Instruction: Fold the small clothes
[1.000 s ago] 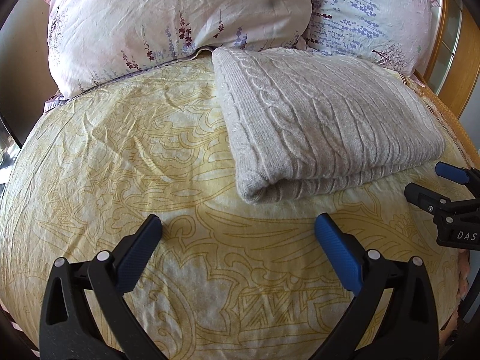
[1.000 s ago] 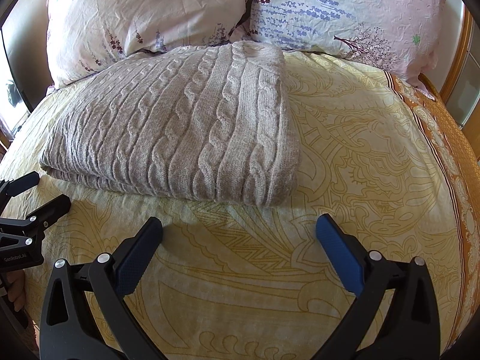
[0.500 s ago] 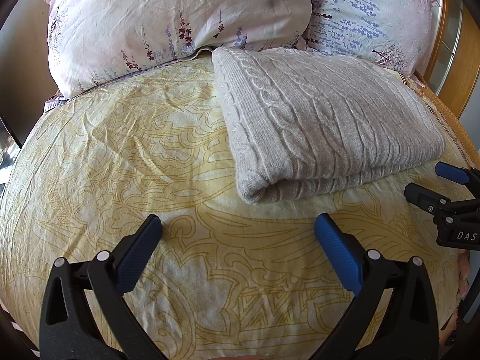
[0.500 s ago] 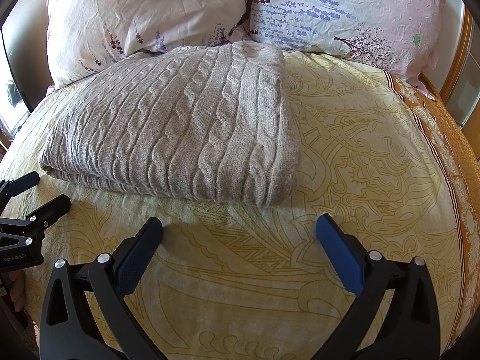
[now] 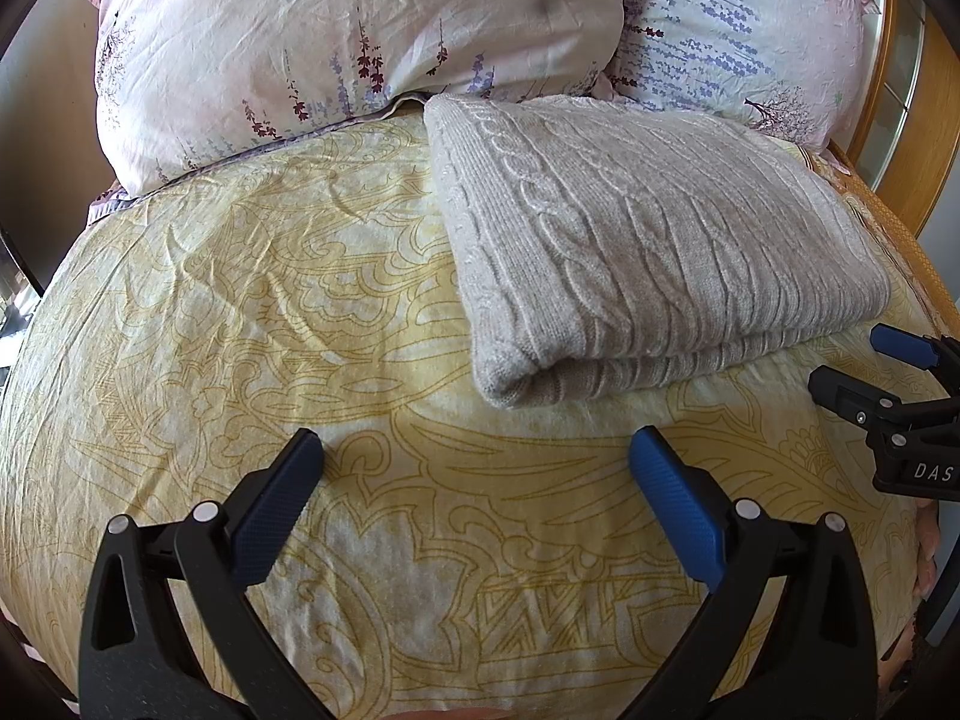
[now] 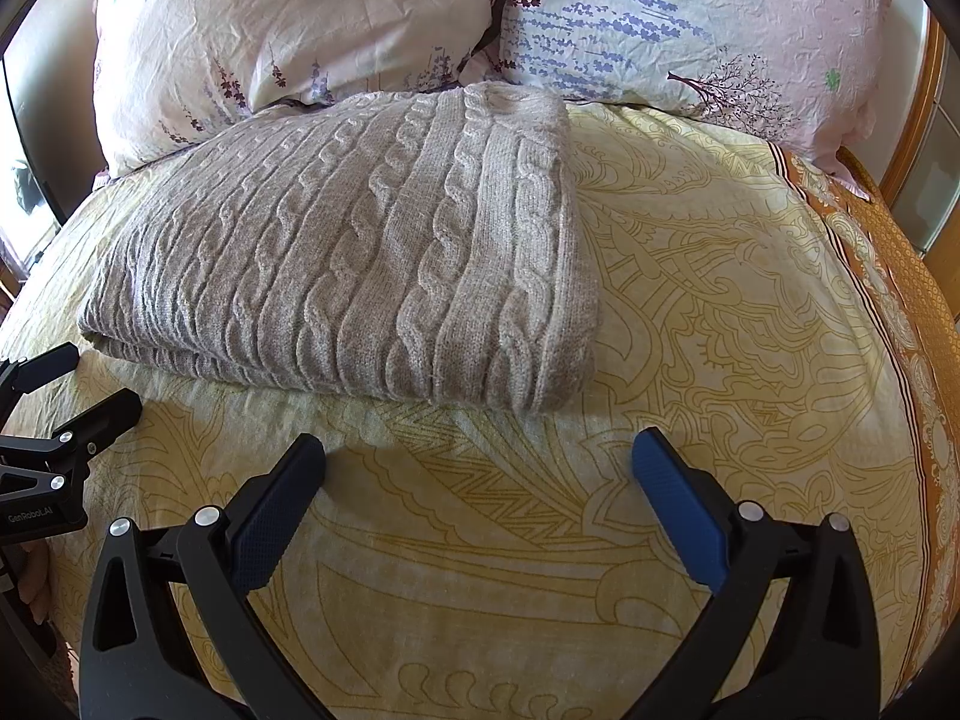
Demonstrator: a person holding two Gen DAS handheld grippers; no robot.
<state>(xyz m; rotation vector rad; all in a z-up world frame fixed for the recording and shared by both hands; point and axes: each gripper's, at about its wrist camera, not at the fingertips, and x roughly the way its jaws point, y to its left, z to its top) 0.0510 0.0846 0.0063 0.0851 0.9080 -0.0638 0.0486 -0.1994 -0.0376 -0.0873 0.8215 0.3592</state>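
A grey cable-knit sweater lies folded into a thick rectangle on the yellow patterned bedspread, its far edge against the pillows. It also shows in the right wrist view. My left gripper is open and empty, hovering over the bedspread just in front of the sweater's near left corner. My right gripper is open and empty, just in front of the sweater's near right corner. Each gripper shows at the edge of the other's view: the right one and the left one.
Two floral pillows lie along the head of the bed behind the sweater. A wooden bed frame rises at the right. An orange patterned border runs down the bedspread's right side.
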